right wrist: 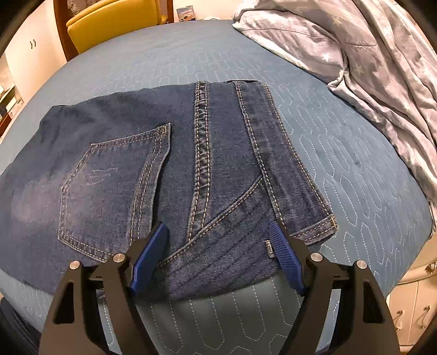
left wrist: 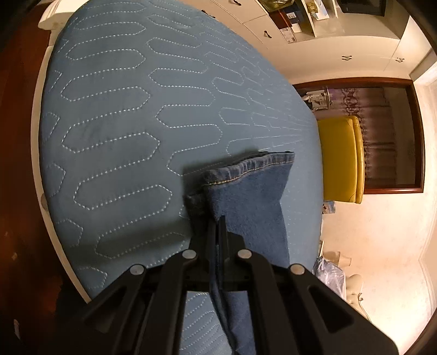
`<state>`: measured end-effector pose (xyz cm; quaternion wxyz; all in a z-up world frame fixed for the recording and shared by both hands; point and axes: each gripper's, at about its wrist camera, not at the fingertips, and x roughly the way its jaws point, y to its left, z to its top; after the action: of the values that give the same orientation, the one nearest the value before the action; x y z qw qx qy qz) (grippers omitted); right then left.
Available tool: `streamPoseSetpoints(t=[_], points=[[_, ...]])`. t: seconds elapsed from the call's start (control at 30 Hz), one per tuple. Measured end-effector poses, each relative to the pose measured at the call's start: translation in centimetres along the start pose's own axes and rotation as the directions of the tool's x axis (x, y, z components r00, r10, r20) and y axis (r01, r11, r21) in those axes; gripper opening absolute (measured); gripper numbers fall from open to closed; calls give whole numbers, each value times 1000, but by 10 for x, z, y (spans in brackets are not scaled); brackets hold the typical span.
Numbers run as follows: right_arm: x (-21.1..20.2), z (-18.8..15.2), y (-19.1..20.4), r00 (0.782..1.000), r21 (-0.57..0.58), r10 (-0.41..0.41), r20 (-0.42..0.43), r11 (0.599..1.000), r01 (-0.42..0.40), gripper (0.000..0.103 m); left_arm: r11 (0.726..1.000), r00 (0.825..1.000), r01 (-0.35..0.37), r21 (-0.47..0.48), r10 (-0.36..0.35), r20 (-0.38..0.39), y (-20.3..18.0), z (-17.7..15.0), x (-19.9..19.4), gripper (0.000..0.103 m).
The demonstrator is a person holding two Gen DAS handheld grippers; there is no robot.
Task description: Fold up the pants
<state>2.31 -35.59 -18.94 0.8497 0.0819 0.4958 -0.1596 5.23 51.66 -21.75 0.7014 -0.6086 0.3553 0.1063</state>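
The pants are dark blue jeans [right wrist: 153, 169] lying flat on the blue quilted bed cover [right wrist: 341, 153], seat side up, with a back pocket [right wrist: 109, 188] and the waistband [right wrist: 278, 153] showing. My right gripper [right wrist: 218, 232] is open, its blue pads [right wrist: 148, 255] on either side of the near waist edge, just above the denim. In the left wrist view my left gripper [left wrist: 218, 221] is shut on a leg end of the jeans [left wrist: 251, 191]. It holds the hem [left wrist: 254, 165] up over the bed cover [left wrist: 114, 114].
A crumpled grey star-print duvet [right wrist: 363, 54] lies on the bed's far right. A yellow armchair [left wrist: 341, 158] stands past the bed's end, also in the right wrist view [right wrist: 114, 24]. White drawers [right wrist: 415, 305] stand beside the bed. Cupboards [left wrist: 273, 24] line the wall.
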Motion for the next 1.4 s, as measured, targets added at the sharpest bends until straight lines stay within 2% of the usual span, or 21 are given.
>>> streamPoseSetpoints(t=[0.1, 0.13, 0.17, 0.2, 0.37, 0.43, 0.53, 0.6, 0.67, 0.77, 0.8, 0.87, 0.93, 1.0, 1.1, 1.13, 1.17, 1.23, 1.27, 1.3, 1.4], points=[[1, -1, -2, 1000, -5, 7, 1, 1000, -7, 74, 1000, 1000, 10, -24, -10, 6, 3, -1, -5, 13], [1, -1, -2, 1000, -11, 6, 1, 1000, -6, 74, 1000, 1000, -6, -11, 6, 26, 6, -4, -12, 39], [1, -2, -1, 1000, -19, 2, 2, 1000, -2, 74, 1000, 999, 10, 6, -10, 44, 5, -5, -17, 46], [2, -2, -1, 1000, -28, -3, 2, 1000, 3, 74, 1000, 999, -4, 18, 3, 47, 6, -4, -19, 47], [3, -1, 0, 1000, -59, -13, -3, 998, 13, 74, 997, 999, 48, 63, -49, 7, 2, 2, -12, 45], [3, -1, 0, 1000, -69, -14, -5, 998, 13, 74, 996, 998, 59, 73, -58, -18, -1, 2, -6, 38], [2, -3, 0, 1000, -78, -17, -4, 997, 16, 73, 995, 996, 76, 66, -72, -57, -1, 3, 5, 37], [2, -4, 0, 1000, -80, -20, -4, 997, 20, 73, 995, 995, 77, 57, -73, -62, 2, 5, 9, 28], [4, -3, 1, 1000, -81, -24, -6, 996, 23, 73, 995, 994, 83, 49, -79, -79, 7, 9, 11, 15], [5, -3, -1, 1000, -69, -17, -13, 997, 17, 73, 990, 995, 86, 112, -79, -69, 1, 19, 0, 8], [4, -3, -1, 1000, -66, -19, -15, 998, 18, 73, 985, 994, 101, 138, -94, -55, -9, 20, -6, 8], [3, -3, 0, 999, -67, -30, -18, 997, 29, 73, 986, 998, 57, 154, -52, -34, -11, 15, -9, 8], [4, -3, 0, 999, -54, -32, -17, 998, 31, 73, 994, 999, 10, 110, -6, -37, 6, 11, 2, 8], [6, -3, 1, 999, -55, -35, -13, 998, 35, 73, 994, 997, 73, 84, -70, -36, 13, 9, 3, 10], [6, -1, 1, 999, -60, -31, -19, 998, 30, 73, 991, 998, 54, 123, -56, 7, 7, 11, -10, 27], [6, -1, 0, 999, -58, -27, -20, 998, 26, 73, 992, 998, 56, 115, -60, 27, 8, 13, -16, 42], [4, 0, -1, 1000, -53, -23, -18, 998, 22, 73, 992, 997, 58, 109, -63, 42, 7, 13, -22, 47], [-4, 1, -4, 1000, -33, -8, 8, 999, 8, 74, 992, 996, 38, 118, -47, 71, 4, 12, -36, 47], [-10, 0, -6, 999, -21, -5, 33, 1000, 6, 77, 988, 995, 16, 155, -31, 90, -3, 8, -43, 47], [-19, -1, -12, 996, -3, -46, 72, 999, 47, 83, 982, 994, 4, 191, -24, 104, -11, 2, -48, 47], [-29, -1, -35, 982, 65, -146, 117, 988, 139, 86, 925, 991, -30, 378, -22, 132, -52, -41, -58, 47]])
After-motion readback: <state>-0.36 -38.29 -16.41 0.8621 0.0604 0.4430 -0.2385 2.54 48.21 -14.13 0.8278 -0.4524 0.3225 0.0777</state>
